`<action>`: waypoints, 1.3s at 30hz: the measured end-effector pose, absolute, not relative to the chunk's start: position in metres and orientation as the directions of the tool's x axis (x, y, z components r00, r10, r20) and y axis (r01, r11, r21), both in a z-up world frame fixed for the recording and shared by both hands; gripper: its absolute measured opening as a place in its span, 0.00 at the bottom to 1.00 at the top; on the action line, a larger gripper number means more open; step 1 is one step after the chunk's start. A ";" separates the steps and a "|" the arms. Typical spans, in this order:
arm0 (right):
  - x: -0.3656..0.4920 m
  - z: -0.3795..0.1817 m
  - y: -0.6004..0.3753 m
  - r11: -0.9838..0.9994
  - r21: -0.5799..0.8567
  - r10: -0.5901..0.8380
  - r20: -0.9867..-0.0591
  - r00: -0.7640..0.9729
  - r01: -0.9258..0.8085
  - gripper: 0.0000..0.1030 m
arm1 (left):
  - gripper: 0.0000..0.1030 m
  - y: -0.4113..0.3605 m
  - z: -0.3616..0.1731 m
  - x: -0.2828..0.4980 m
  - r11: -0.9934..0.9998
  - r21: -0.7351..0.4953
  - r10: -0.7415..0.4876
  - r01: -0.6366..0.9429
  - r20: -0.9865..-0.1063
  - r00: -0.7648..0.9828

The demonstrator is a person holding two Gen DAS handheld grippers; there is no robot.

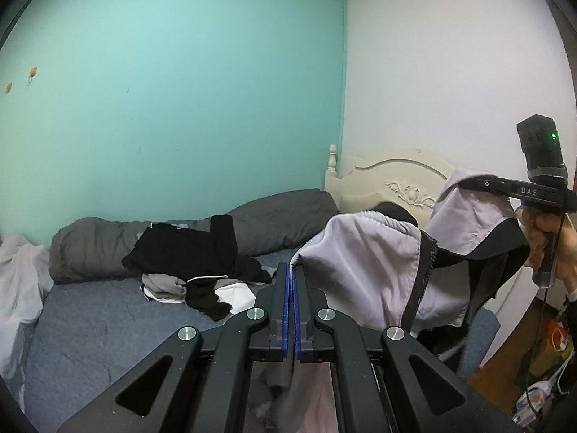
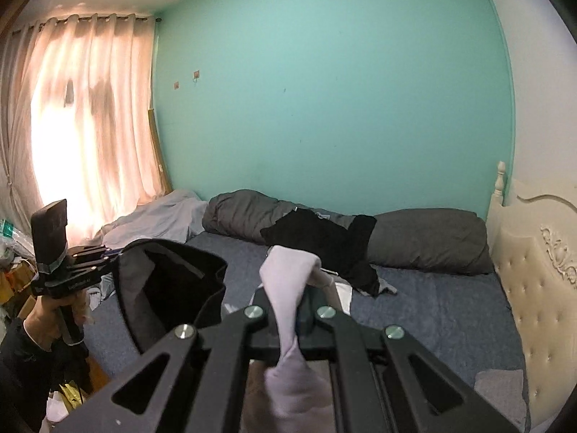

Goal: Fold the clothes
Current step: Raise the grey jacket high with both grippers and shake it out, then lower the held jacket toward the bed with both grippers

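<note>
**Two grippers holding up one jacket over the bed**

The left gripper (image 1: 291, 270) is pressing its blue pads together on a corner of the jacket (image 1: 364, 267). The right gripper (image 2: 285, 310) is pinching another part of the same jacket (image 2: 285, 278), and a twisted bit of pale cloth is poking out in front of its fingers.

The jacket is pale lilac with a black lining and a dark zipper edge. It is hanging in the air, above the near edge of the bed (image 2: 432, 310). Its long side is running sideways from one gripper to the other, and the loose part is sagging down between them. A hand (image 1: 541, 238) is gripping the handle of the right gripper.

Farther back on the bed, a pile of black and white clothes (image 1: 194, 256) is lying in a heap. Behind the pile, a rolled grey quilt (image 2: 425, 238) is lying along the green wall. The cream headboard (image 1: 393, 180) is standing at the right end of the bed. A curtain (image 2: 90, 115) is glowing past the left end.
</note>
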State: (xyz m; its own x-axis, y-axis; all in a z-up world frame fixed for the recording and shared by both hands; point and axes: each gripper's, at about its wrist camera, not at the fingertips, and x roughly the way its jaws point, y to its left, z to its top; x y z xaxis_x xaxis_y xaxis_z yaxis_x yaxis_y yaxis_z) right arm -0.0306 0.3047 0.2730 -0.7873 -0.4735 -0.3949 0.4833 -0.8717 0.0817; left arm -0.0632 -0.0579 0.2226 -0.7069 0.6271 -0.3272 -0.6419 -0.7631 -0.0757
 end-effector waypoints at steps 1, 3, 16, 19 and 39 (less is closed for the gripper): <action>-0.031 0.270 0.305 -0.872 0.087 -0.473 -0.402 -0.784 0.481 0.02 | 0.01 -0.059 0.219 -0.063 -0.763 -0.084 0.627 -0.640 -0.332 -0.704; -0.034 0.262 0.305 -0.874 0.102 -0.471 -0.421 -0.776 0.475 0.02 | 0.01 -0.060 0.207 -0.068 -0.770 -0.093 0.617 -0.631 -0.357 -0.701; -0.142 0.128 0.288 -0.887 0.193 -0.449 -0.578 -0.682 0.420 0.02 | 0.01 -0.038 0.073 -0.154 -0.802 -0.173 0.570 -0.572 -0.510 -0.644; -0.173 0.098 0.286 -0.893 0.206 -0.437 -0.606 -0.664 0.399 0.02 | 0.01 -0.034 0.049 -0.179 -0.814 -0.175 0.551 -0.555 -0.537 -0.639; -0.385 -0.034 0.280 -0.924 0.239 -0.378 -0.699 -0.607 0.300 0.02 | 0.01 -0.029 -0.075 -0.371 -0.871 -0.262 0.480 -0.415 -0.631 -0.609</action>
State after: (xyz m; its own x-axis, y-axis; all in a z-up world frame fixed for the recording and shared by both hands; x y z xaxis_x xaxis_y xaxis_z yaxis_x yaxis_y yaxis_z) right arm -0.3852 0.2798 -0.0336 -0.6070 -0.3777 -0.6992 0.2996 -0.9237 0.2388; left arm -0.3709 -0.0288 -0.0746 -0.6093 0.4801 -0.6311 -0.4154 -0.8712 -0.2618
